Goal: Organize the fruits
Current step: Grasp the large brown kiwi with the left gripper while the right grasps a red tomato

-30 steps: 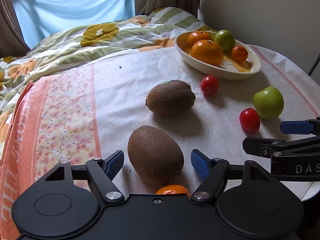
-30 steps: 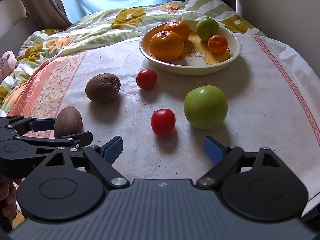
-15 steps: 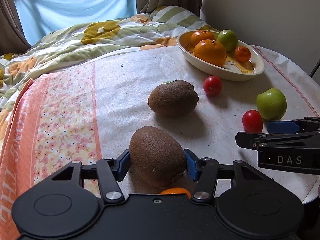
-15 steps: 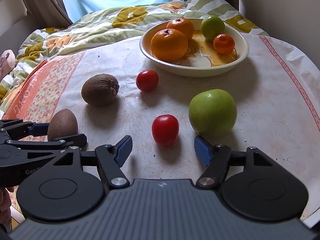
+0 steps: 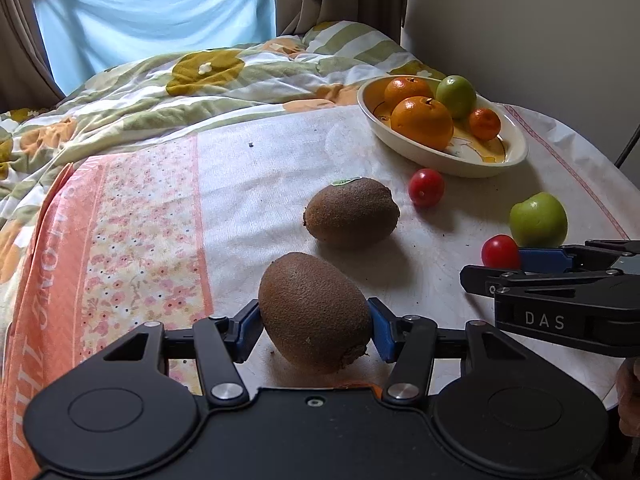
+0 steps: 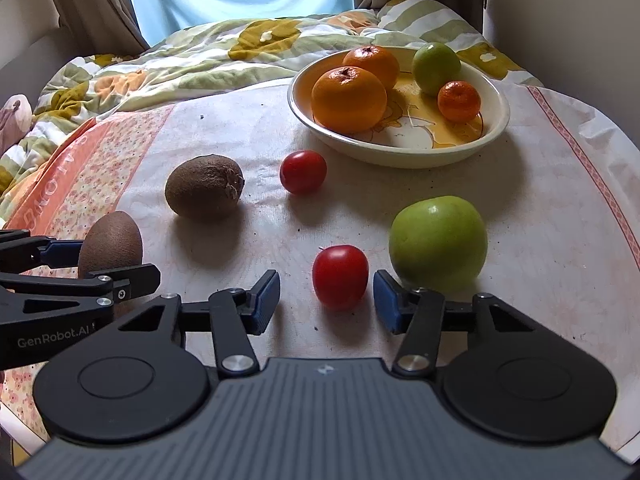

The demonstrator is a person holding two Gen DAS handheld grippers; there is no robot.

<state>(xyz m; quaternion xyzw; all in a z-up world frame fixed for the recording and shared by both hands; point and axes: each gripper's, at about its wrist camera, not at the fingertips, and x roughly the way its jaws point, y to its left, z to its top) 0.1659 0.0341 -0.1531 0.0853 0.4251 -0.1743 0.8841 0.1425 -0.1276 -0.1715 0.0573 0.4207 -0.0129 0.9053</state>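
Left gripper (image 5: pixel 314 326) pads clamp the near kiwi (image 5: pixel 314 312) across its short axis, on the tablecloth (image 5: pixel 260 168). Right gripper (image 6: pixel 326 300) jaws closing, not yet touching the cherry tomato (image 6: pixel 340 276) between them. Bowl (image 6: pixel 400 152) lies ahead, nearer the right.

A home bedroom: a rumpled floral quilt in green, yellow and white (image 5: pixel 168 92) lies beside a round table under a pink-bordered white cloth (image 6: pixel 532 184), with brown curtains (image 6: pixel 92 4) framing a sheet-covered window.
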